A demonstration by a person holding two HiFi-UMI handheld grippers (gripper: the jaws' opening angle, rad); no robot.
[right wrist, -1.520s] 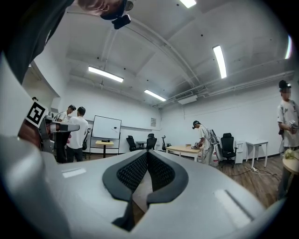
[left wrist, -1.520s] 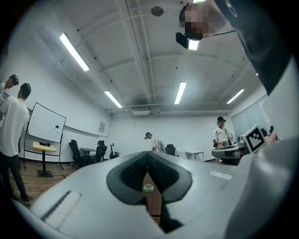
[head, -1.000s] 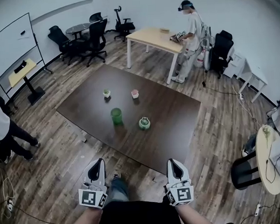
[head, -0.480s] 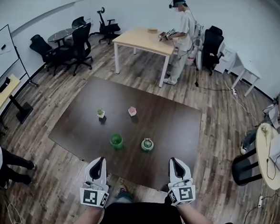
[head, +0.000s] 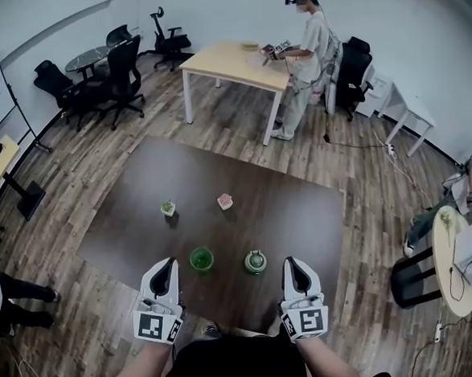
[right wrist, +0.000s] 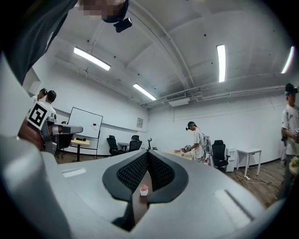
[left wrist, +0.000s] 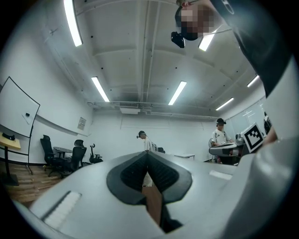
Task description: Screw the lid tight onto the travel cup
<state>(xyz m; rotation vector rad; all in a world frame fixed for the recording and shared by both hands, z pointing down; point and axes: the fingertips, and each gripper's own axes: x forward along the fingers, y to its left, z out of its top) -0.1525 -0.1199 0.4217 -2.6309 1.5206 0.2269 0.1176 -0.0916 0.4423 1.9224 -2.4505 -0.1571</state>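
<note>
A green travel cup stands open-topped on the dark brown table, near its front edge. Its green lid sits on the table a little to the right of the cup. My left gripper is held just short of the table's front edge, close to the cup, jaws shut and empty. My right gripper hangs at the same height, just right of the lid, also shut with nothing in it. In the right gripper view only a small pink pot shows through the slit between the jaws.
A small green plant pot and a pink pot stand farther back on the table. A person works at a light wooden table behind. Office chairs stand at the back left, a round side table at the right.
The view has advanced toward the table: the cup and lid now lie just beyond both grippers. The grippers keep their pose and stay shut.
</note>
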